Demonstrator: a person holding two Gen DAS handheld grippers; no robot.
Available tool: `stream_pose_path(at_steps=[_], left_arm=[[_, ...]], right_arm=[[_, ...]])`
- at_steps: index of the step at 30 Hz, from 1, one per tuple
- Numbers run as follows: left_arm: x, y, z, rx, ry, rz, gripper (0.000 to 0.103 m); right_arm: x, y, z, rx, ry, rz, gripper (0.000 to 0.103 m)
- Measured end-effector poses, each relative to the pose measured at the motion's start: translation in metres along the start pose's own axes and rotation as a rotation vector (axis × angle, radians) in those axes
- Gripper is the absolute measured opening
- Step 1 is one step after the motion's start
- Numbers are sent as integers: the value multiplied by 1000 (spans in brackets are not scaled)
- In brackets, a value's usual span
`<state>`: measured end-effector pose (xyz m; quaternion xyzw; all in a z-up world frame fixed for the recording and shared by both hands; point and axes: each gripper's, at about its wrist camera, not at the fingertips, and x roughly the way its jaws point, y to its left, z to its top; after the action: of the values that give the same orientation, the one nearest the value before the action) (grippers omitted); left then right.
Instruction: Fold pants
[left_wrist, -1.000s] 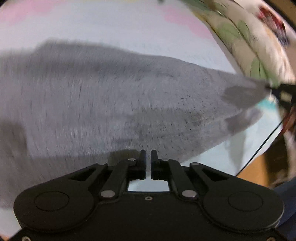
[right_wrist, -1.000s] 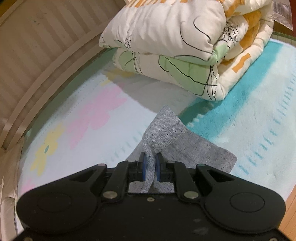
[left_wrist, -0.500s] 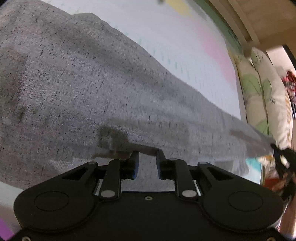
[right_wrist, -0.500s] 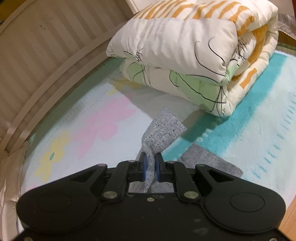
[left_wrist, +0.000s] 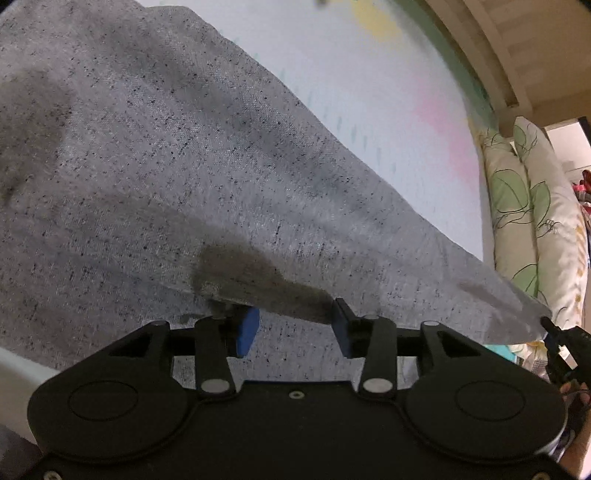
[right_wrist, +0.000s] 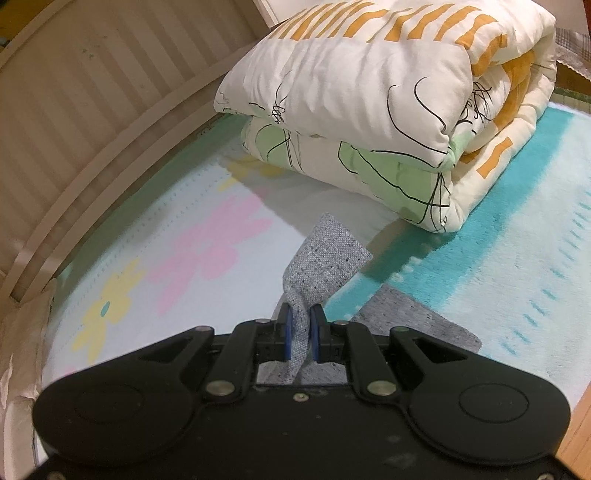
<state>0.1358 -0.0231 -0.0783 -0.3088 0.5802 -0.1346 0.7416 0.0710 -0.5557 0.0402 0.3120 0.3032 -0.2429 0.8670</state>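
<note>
Your left gripper (left_wrist: 293, 328) has its jaws opening over the grey pants (left_wrist: 207, 177); a folded edge of the cloth lies across the gap, and you cannot tell for sure whether either blue pad still touches it, since the left fingertip is partly hidden behind that edge. The pants spread over the flowered bed sheet (left_wrist: 369, 85) and run off the left side of the left wrist view, so their full outline is cut off. At that view's far right the cloth tapers to a corner held by your right gripper (right_wrist: 300, 334), whose jaws are nearly closed and pinch a twisted strip of the pants between the blue pads. Below the body the rest of that cloth is hidden. The folded quilt (right_wrist: 388, 122) sits beyond, near the slatted headboard (right_wrist: 92, 96).
</note>
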Motion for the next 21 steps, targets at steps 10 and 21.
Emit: stream_pose_path(at_steps=[10,21], left_arm=[[-38,-16,-14,109,-162,10,5],[-34,-7,-23,158,-74,57,6]], right_arm=[[-4,-18,-28,-112,37,-88,11],[27,-54,-75,-185,179,-200,11]])
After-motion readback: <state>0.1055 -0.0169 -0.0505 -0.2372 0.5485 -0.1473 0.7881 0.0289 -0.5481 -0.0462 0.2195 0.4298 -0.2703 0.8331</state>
